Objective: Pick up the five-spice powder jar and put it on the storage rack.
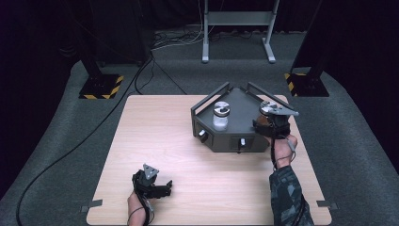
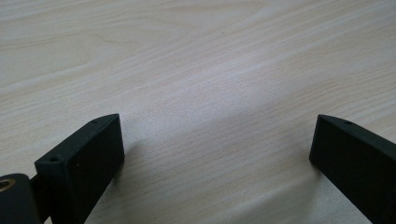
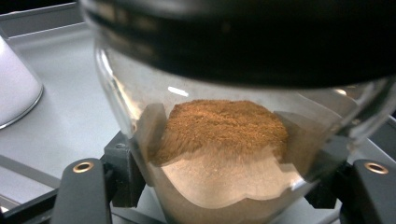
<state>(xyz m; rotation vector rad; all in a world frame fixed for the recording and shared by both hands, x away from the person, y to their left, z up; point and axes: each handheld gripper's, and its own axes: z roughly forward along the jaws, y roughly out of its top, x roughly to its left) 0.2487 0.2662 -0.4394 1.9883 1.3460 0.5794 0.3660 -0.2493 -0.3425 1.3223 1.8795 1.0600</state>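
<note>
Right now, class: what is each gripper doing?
Left gripper: open, empty, over the table.
Right gripper: shut on a jar of brown powder, at the grey box.

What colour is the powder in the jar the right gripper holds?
Reddish brown powder, clearest in the right gripper view.

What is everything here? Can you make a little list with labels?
table: light wooden tabletop
box: dark grey metal tray-box with knobs on its front, standing on the table's far right part
white jar: clear jar of white powder, upright on the box
brown jar: glass jar of brown powder with a dark lid
right gripper: at the box's right end, jaws shut on the brown jar
left gripper: low over the table's near edge, jaws wide open, nothing between them
</note>
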